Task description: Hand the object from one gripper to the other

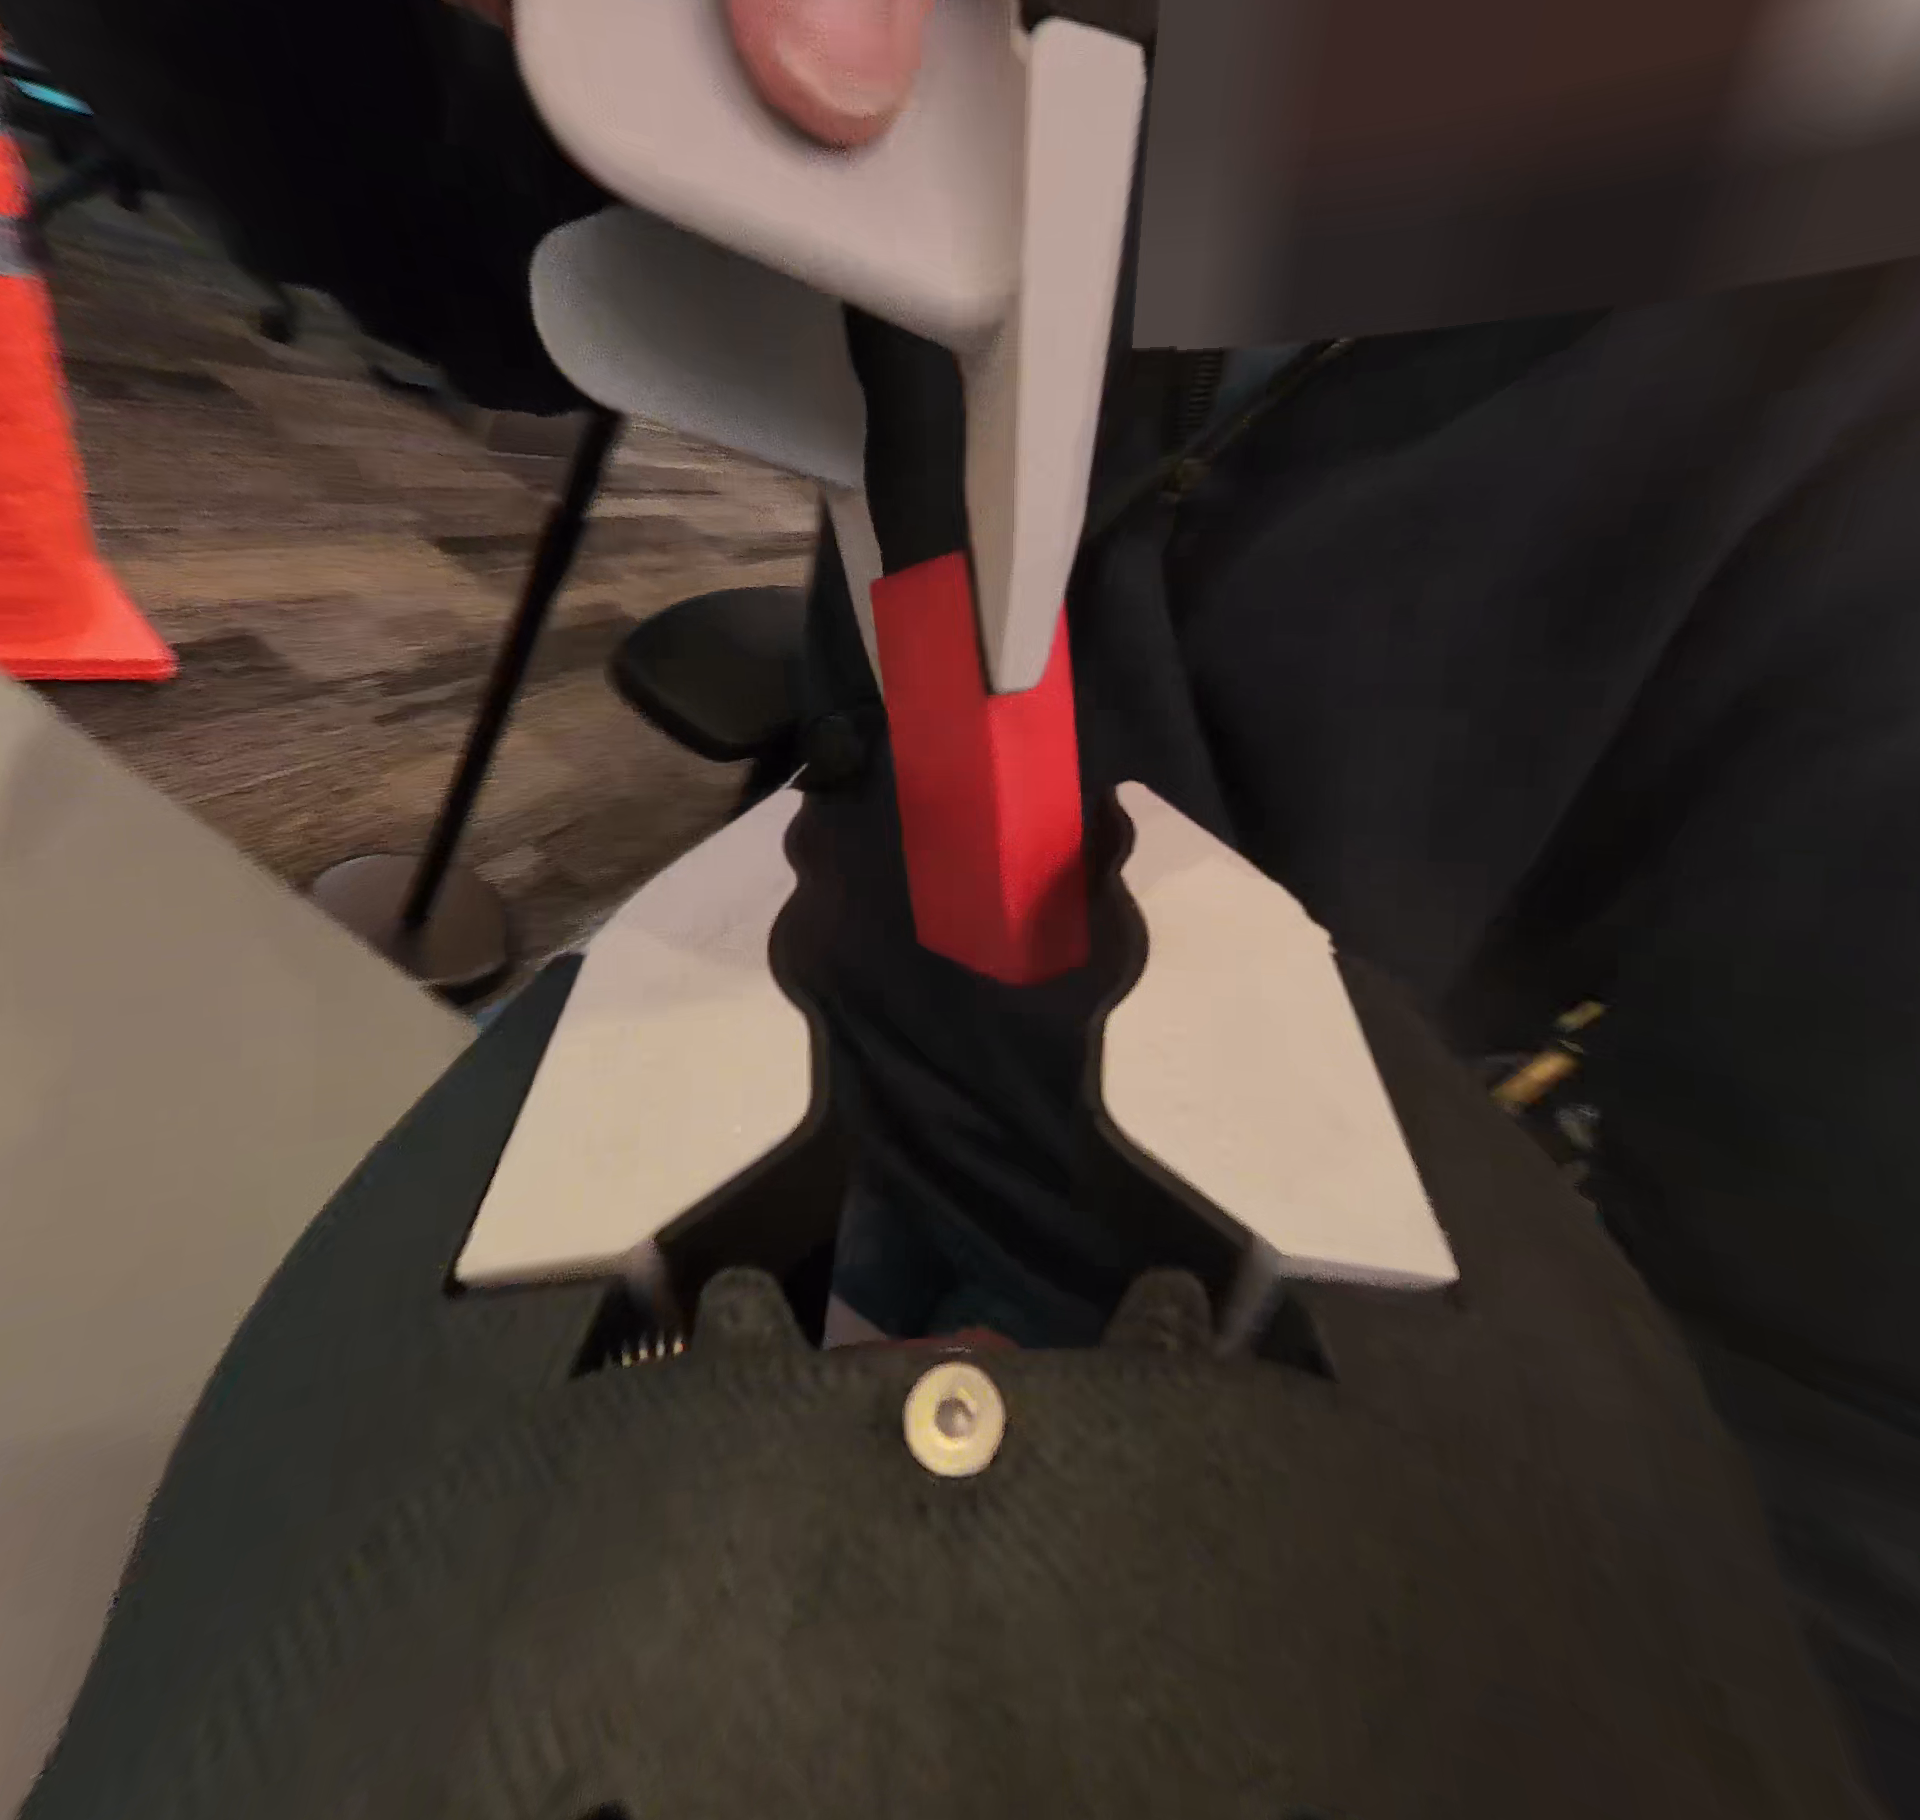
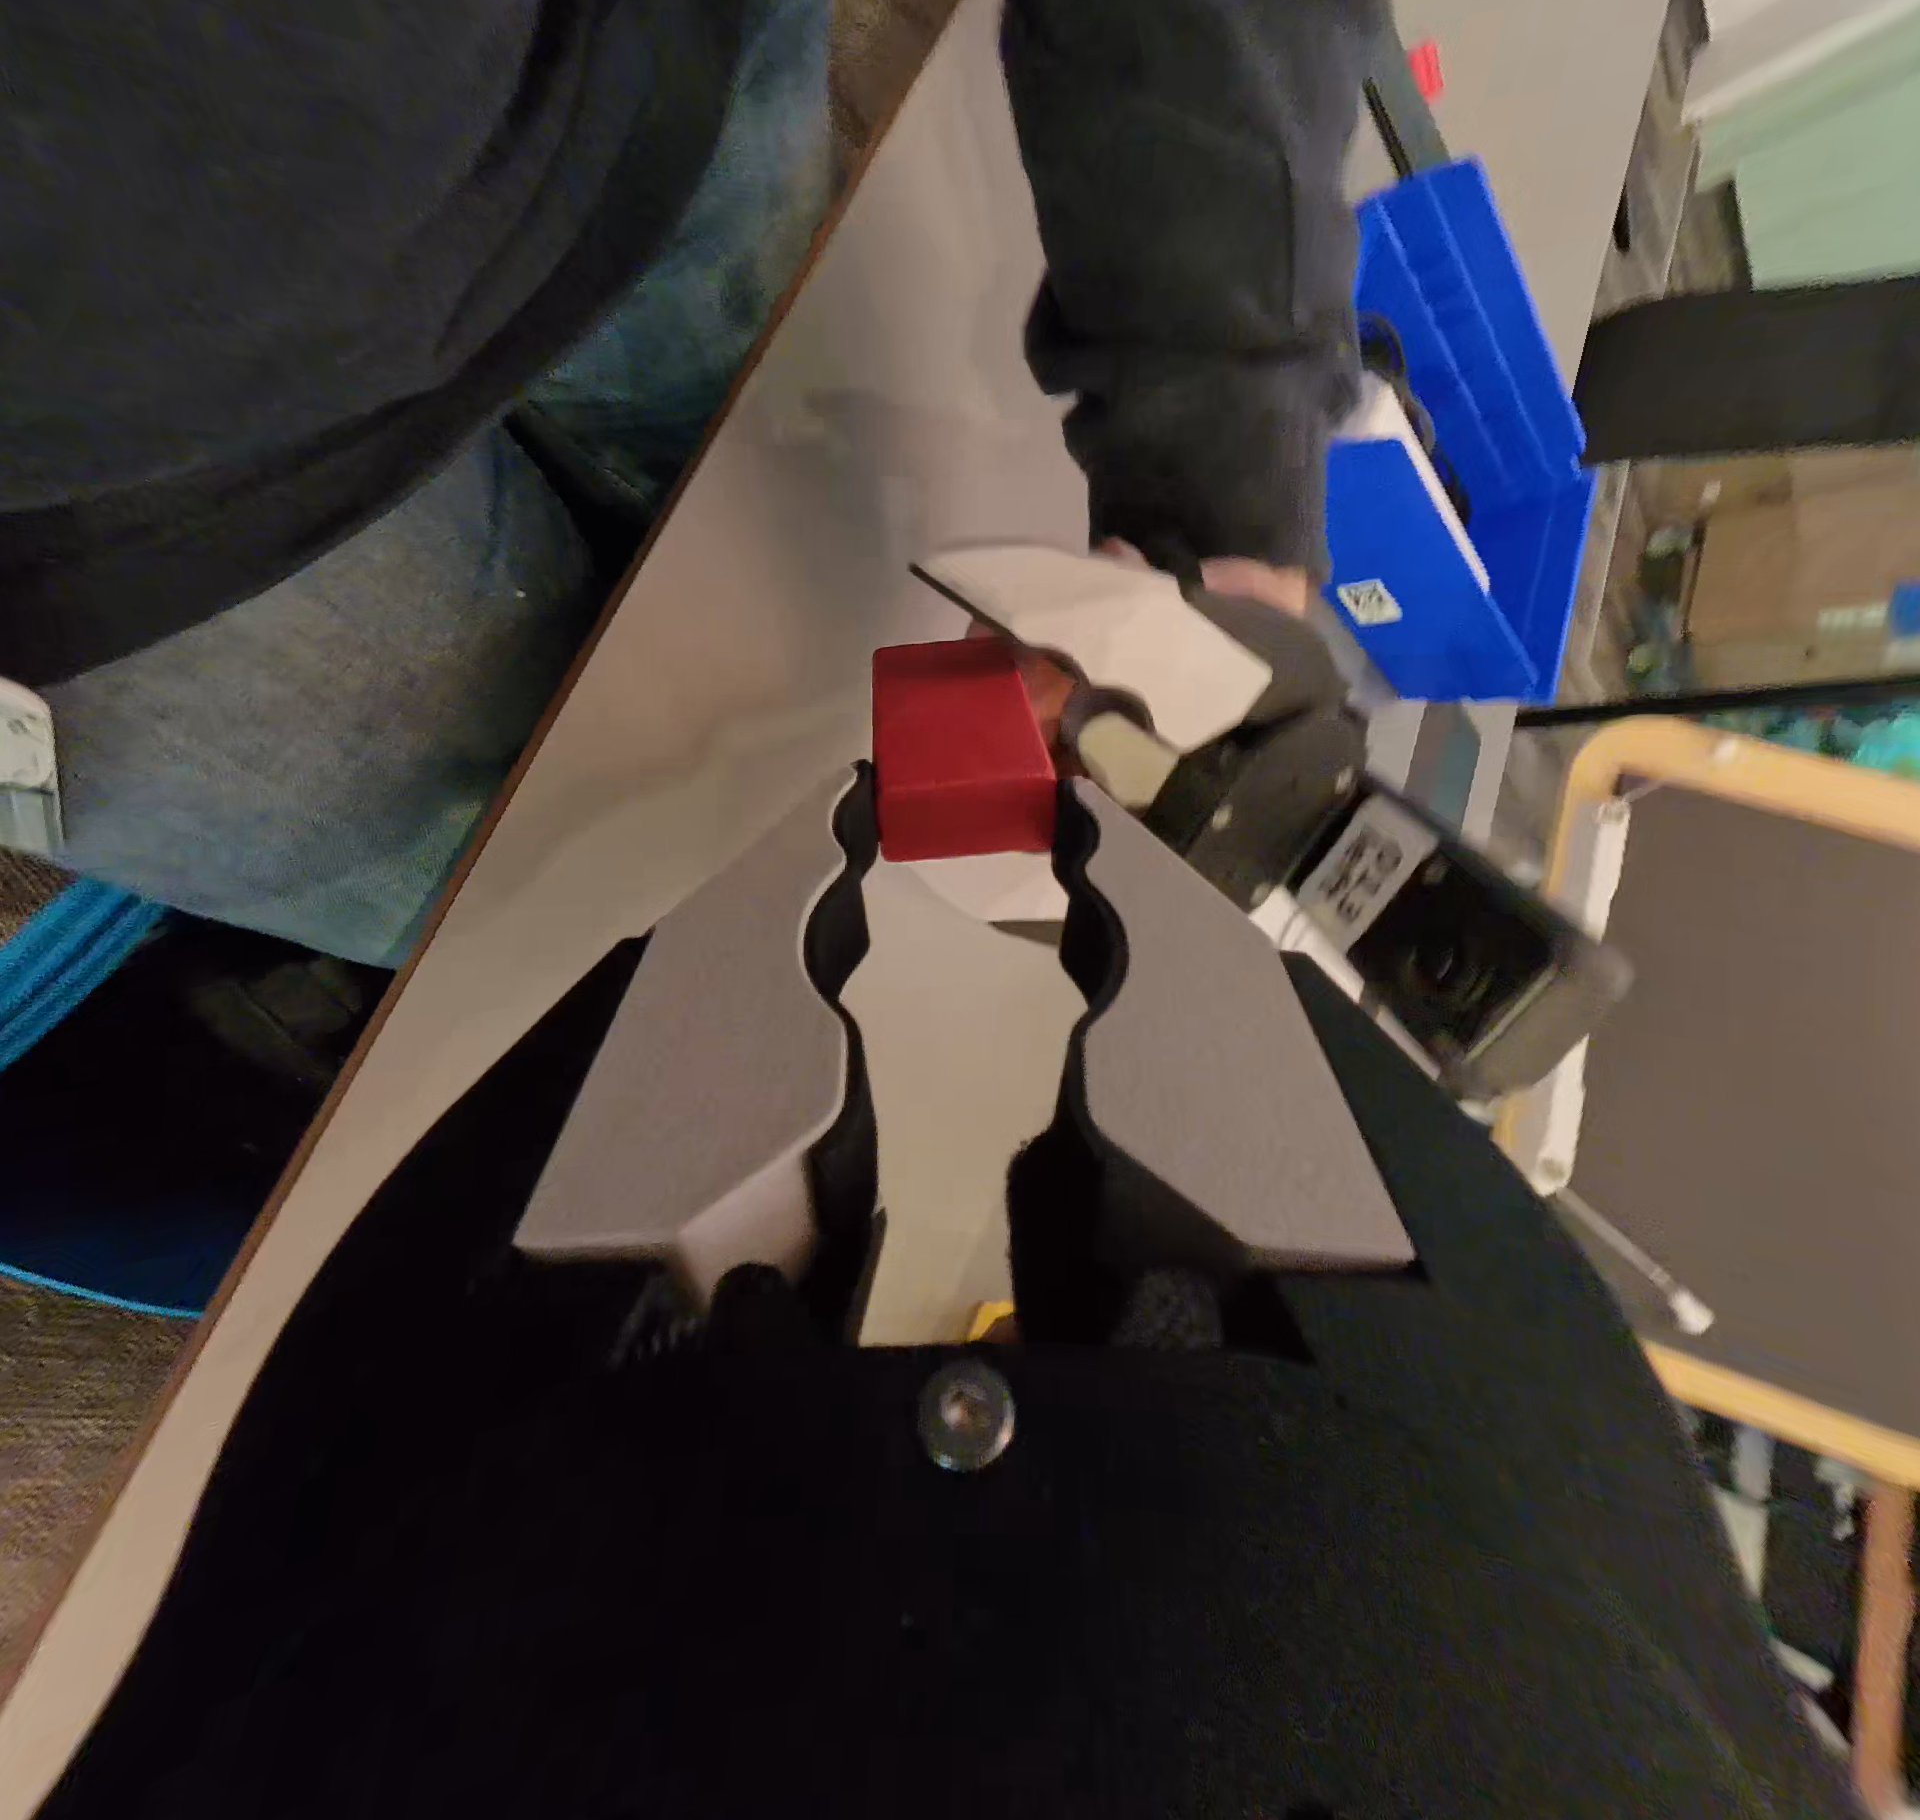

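Here right gripper [image 2: 966,804] pinches red block [image 2: 961,762]; left gripper [image 1: 961,887] gapes.

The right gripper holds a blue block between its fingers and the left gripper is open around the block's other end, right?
Not quite. The block is red, not blue, as the right wrist view shows. The rest holds: the right gripper grips it between its fingers, and the left gripper is open around its other end.
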The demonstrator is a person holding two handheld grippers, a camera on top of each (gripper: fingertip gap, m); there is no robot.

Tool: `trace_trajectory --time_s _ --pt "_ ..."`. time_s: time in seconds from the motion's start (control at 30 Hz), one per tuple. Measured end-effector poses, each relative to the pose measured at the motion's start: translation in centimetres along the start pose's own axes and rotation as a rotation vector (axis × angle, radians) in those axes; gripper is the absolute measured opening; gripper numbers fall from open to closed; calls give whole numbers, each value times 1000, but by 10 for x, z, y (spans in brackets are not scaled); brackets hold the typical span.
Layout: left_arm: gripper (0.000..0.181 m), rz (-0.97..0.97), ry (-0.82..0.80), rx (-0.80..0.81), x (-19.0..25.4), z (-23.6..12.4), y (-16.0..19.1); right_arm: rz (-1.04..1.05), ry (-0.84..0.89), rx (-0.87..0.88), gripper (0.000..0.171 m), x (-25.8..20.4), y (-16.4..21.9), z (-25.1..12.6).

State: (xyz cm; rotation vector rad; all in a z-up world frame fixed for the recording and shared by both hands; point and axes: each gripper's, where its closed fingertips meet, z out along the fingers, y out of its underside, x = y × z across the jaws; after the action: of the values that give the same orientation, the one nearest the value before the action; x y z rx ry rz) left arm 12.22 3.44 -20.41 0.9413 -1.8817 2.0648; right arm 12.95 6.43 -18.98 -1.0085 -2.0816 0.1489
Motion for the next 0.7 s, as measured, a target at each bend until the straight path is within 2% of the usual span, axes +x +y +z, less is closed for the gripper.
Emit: trace_trajectory --time_s 0.07,0.17,0.2,0.3,0.37,0.43,0.53,0.7 --pt "53 49 -134 13 -10 -5 -4 90 27 13 31 8 9 -2" --pt "59 157 -431 18 -30 -20 -14 238 70 27 31 19 22 -8" --pt "59 213 -574 1 -39 -28 -18 292 76 21 31 21 27 -9" --pt "60 378 -955 -108 -56 -54 -25 447 109 36 31 31 41 -13" --pt "60 488 -1128 -227 -61 -62 -22 551 109 48 31 35 49 -14" --pt "67 560 -1314 -280 -67 -74 -27 641 70 66 31 32 56 -12" --pt "72 700 -1518 -381 -69 -86 -32 779 0 133 31 28 61 -9" --pt "72 1004 -1647 -603 -65 -82 -39 986 -175 306 31 18 63 -9"
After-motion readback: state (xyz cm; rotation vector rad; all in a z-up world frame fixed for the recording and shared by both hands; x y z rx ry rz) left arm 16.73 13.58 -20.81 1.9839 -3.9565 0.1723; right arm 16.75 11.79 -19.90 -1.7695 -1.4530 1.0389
